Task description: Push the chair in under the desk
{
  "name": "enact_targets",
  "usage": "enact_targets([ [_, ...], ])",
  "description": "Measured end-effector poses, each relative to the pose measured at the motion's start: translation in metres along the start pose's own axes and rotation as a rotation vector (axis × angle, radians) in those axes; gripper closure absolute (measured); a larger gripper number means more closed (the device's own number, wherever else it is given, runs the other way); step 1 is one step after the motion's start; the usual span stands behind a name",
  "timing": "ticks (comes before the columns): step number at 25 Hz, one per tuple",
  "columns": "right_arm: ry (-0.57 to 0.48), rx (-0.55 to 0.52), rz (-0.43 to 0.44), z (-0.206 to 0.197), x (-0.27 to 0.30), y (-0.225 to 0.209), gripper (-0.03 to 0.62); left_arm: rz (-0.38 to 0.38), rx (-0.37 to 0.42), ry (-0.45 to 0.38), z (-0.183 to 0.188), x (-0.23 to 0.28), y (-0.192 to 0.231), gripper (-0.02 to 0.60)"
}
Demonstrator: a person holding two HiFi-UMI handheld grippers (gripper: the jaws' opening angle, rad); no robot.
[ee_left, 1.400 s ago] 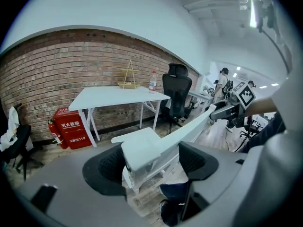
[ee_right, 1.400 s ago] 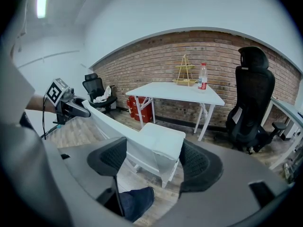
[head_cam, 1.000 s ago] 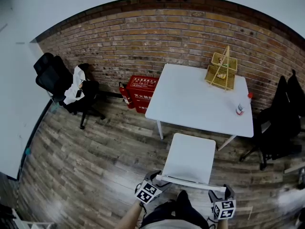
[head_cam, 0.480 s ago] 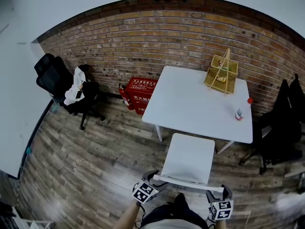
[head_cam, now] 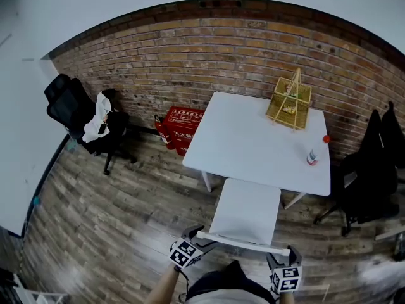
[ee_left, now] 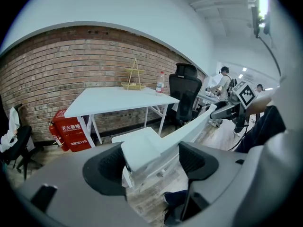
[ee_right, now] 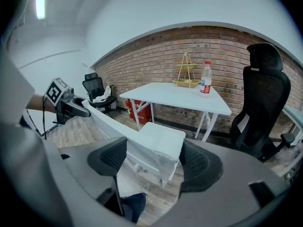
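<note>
Pushing is already under way, by my reading. In the head view the white flat-seated chair (head_cam: 247,213) stands on the near side of the white rectangular bench (head_cam: 253,138). Its far seat edge is tucked beneath the bench's near edge, and most of the seat is out in the open. My left claw (head_cam: 201,235) and right claw (head_cam: 288,253) sit at the two ends of the backrest rail (head_cam: 243,240).

In the left gripper view, the jaws are clenched on the rail's left end.

In the right gripper view, the jaws grasp the rail's right end the same way.

Next I'd want an even shove away from me with both claws, keeping the chair square between the bench legs.

A second ago the seat's far edge only met the bench edge; now it has slid under.
</note>
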State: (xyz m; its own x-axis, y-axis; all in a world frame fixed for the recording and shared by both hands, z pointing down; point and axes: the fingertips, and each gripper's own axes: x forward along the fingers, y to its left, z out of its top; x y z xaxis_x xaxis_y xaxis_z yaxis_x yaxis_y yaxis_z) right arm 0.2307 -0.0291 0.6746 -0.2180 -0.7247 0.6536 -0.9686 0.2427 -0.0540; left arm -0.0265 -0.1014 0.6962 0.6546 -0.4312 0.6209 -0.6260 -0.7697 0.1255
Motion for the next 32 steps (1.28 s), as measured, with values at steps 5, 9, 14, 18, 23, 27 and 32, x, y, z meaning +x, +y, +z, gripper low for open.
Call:
enact_targets([
  [5,0.012,0.0,-0.004,0.006,0.004,-0.008,0.245,0.006,-0.012,0.009,0.009,0.003,0.002,0.23],
  [9,0.005,0.001,-0.003,0.009,0.009,-0.012,0.245,0.007,-0.009,0.005,0.013,0.008,0.006,0.23],
  [14,0.008,-0.001,0.001,0.016,0.016,-0.014,0.245,0.01,-0.015,0.0,0.018,0.012,0.012,0.23],
  [18,0.011,-0.001,0.002,0.02,0.021,-0.018,0.245,0.013,-0.013,-0.002,0.021,0.017,0.016,0.23],
  [23,0.015,0.004,-0.002,0.029,0.028,-0.021,0.244,0.005,-0.006,0.004,0.027,0.024,0.026,0.23],
  [27,0.017,0.001,-0.003,0.032,0.032,-0.024,0.245,0.007,-0.007,-0.001,0.03,0.028,0.029,0.23],
  [32,0.013,0.01,-0.004,0.038,0.04,-0.027,0.244,0.009,-0.002,0.002,0.032,0.035,0.037,0.23],
])
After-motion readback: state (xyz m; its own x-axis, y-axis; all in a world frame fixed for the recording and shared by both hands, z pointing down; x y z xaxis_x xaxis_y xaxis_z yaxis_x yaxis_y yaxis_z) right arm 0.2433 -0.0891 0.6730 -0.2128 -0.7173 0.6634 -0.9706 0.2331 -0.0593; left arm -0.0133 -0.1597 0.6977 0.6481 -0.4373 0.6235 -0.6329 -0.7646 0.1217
